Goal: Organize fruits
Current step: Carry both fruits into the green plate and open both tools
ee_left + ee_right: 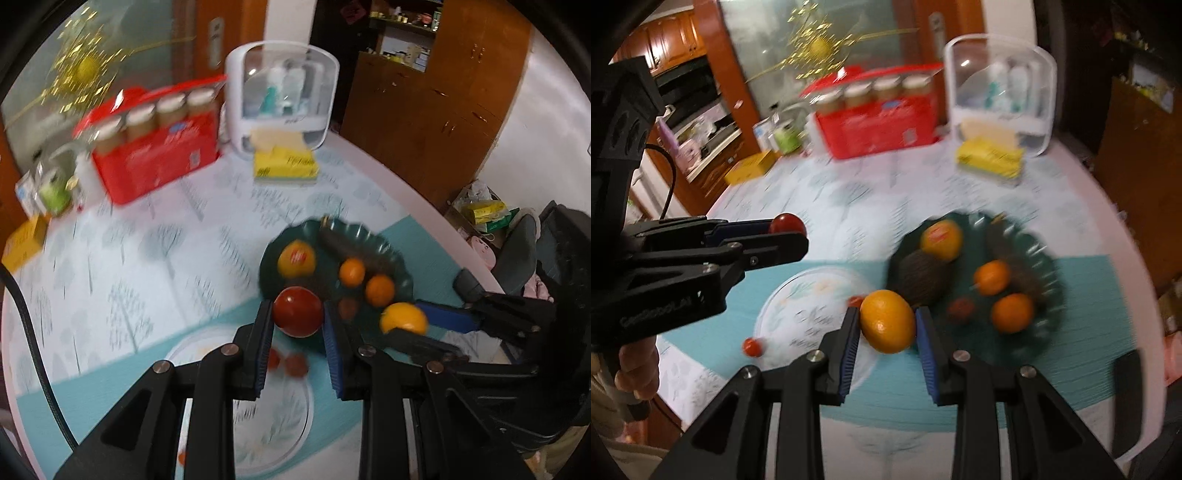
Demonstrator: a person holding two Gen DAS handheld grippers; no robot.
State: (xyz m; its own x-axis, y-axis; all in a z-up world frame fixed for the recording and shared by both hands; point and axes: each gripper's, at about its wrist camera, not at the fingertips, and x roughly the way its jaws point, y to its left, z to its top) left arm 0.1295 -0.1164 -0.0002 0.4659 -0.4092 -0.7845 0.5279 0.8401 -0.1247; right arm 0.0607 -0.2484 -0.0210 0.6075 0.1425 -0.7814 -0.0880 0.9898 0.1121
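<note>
My left gripper (298, 314) is shut on a red apple (297, 312) and holds it above the table, between the white plate (258, 435) and the dark green plate (391, 254). My right gripper (887, 325) is shut on an orange (887, 320), also held in the air; it shows in the left wrist view (403, 317). The green plate (1045, 266) holds a labelled yellow fruit (941, 238), two small oranges (991, 277), a dark round fruit (923, 277) and a small red fruit (961, 310). The white plate (798, 306) has small red fruits (752, 347) on it.
At the back of the table stand a red carton of jars (155, 147), a white clear-fronted container (284, 99), a yellow box (286, 166), a green cup (55, 192) and an orange box (24, 243). A chair (517, 254) stands to the right.
</note>
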